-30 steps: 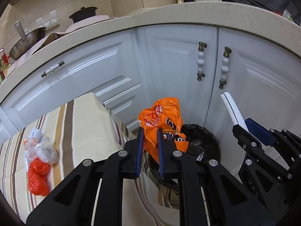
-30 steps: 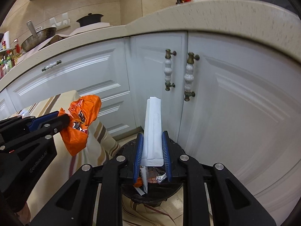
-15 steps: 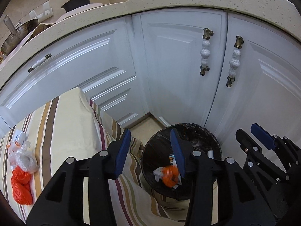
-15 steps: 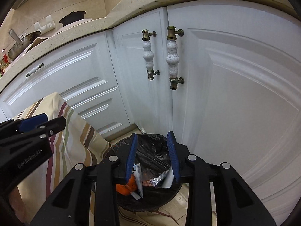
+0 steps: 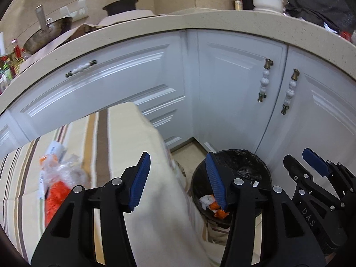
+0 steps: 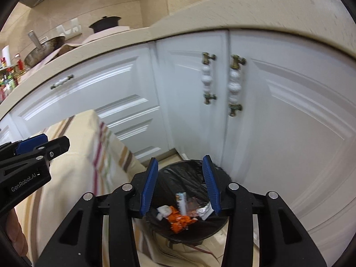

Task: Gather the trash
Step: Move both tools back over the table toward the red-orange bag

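Observation:
A black-lined trash bin (image 5: 249,162) stands on the floor by the white cabinets; it also shows in the right wrist view (image 6: 178,178). Inside lie an orange wrapper (image 6: 179,220), a white packet (image 6: 181,200) and foil scraps. My left gripper (image 5: 178,178) is open and empty over the table corner, beside the bin. My right gripper (image 6: 180,182) is open and empty above the bin. On the striped tablecloth (image 5: 115,138) at the left lie an orange bag (image 5: 55,198) and clear plastic wrappers (image 5: 60,169).
White cabinet doors with beaded handles (image 5: 264,80) stand close behind the bin. The counter (image 5: 155,29) above carries a pan, a pot and bottles. The tablecloth hangs down beside the bin (image 6: 89,178).
Both grippers opened and dropped the orange wrapper and the white packet into the bin. The left gripper then swung left toward the table; both views have since lifted.

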Motion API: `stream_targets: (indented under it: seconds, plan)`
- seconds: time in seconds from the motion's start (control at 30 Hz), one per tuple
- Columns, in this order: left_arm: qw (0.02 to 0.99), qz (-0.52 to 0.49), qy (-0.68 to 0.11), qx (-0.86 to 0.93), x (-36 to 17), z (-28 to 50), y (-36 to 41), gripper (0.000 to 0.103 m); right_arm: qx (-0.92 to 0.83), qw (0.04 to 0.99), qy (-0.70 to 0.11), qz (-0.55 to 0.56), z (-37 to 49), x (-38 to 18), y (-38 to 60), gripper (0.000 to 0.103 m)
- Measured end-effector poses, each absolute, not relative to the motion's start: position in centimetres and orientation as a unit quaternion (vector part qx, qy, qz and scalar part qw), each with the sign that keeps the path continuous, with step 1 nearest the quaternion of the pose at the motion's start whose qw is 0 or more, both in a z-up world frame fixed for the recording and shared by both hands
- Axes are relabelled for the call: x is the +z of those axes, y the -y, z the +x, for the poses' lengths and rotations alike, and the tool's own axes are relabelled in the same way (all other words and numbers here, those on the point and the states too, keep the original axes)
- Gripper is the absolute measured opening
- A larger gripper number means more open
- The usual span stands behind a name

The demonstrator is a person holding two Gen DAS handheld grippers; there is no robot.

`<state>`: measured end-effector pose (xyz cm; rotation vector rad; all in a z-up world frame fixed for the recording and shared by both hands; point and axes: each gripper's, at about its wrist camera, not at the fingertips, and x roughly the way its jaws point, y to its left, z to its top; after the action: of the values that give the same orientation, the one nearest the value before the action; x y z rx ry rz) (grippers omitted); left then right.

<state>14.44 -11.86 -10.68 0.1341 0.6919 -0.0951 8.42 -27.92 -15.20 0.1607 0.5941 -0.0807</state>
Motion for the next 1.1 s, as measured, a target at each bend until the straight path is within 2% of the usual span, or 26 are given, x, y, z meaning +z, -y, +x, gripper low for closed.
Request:
stream_targets:
  seconds: [0.47, 0.8, 0.87, 1.1]
  plan:
    - [0.944, 0.031, -0.324, 0.063, -8.0, 8.6, -1.6, 0.052, 0.061, 0.955, -0.285, 0.051, 8.0, -12.2, 17.5, 0.048]
    - [0.929, 0.000, -0.334, 0.162, -8.0, 4.9, -11.7, 0.053, 0.151, 0.946, -0.285, 0.016, 7.9, -11.3, 8.3, 0.053]
    - [0.925, -0.005, -0.335, 0.179, -8.2, 4.3, -13.3, 0.059, 0.165, 0.943, -0.288, 0.013, 7.9, -11.3, 6.9, 0.054]
    - [0.917, -0.023, -0.338, 0.211, -8.7, 3.1, -17.3, 0.059, 0.193, 0.933, -0.302, -0.011, 8.1, -11.9, 2.6, 0.057]
